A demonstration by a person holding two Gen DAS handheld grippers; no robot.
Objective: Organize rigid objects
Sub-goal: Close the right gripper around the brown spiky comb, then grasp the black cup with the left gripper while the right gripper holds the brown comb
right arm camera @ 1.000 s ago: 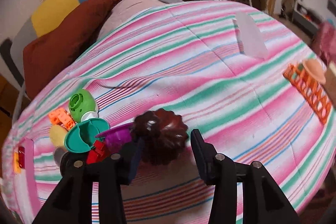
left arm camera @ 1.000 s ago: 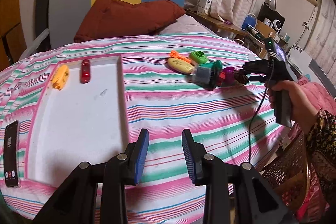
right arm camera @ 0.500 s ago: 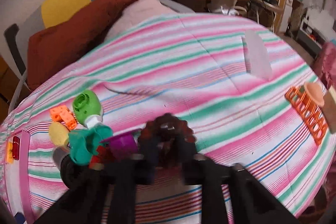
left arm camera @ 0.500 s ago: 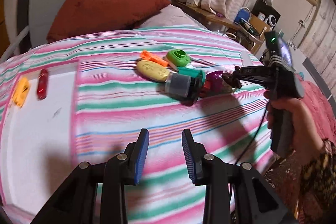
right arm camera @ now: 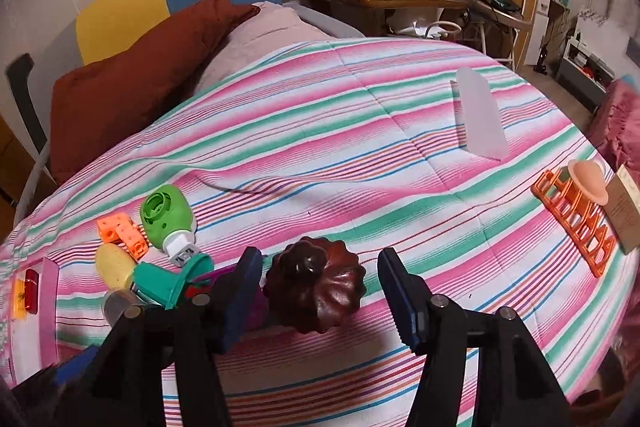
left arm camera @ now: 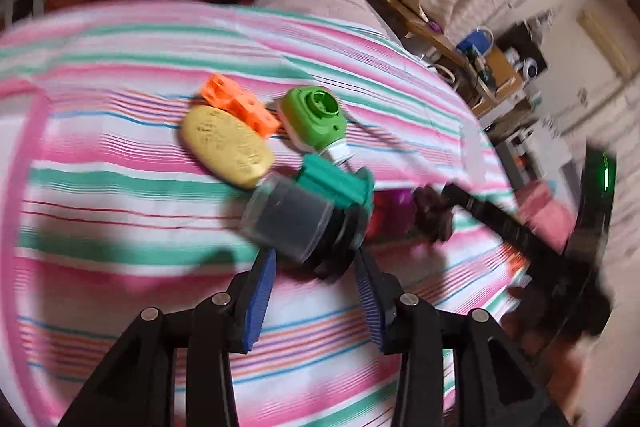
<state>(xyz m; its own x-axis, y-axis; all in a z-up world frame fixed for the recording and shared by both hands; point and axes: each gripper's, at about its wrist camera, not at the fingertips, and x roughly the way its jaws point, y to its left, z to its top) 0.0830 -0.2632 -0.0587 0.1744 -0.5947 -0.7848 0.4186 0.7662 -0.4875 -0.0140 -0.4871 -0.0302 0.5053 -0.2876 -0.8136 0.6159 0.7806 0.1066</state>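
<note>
A pile of small objects lies on the striped bedspread (right arm camera: 360, 131): a yellow oval (left arm camera: 226, 147), an orange brick (left arm camera: 240, 103), a green round device (left arm camera: 314, 117), a teal piece (left arm camera: 336, 183) and a clear jar with a black lid (left arm camera: 288, 223). My left gripper (left arm camera: 316, 279) is opening, its blue pads either side of the jar's near end without pressing it. A dark brown fluted mould (right arm camera: 316, 287) rests on the bed between the opening jaws of my right gripper (right arm camera: 320, 287); a gap shows at the right pad. A purple piece (left arm camera: 392, 215) lies beside the mould.
A pink-rimmed white tray (right arm camera: 50, 291) at the far left holds a red toy (right arm camera: 30, 287). An orange rack (right arm camera: 576, 223), a peach cup (right arm camera: 588, 177) and a brown box (right arm camera: 624, 211) sit at the right edge. A translucent white piece (right arm camera: 480, 115) stands behind.
My left gripper swung from over the tray to the pile and its jaws widened. My right gripper closed on the brown mould, then spread apart again around it.
</note>
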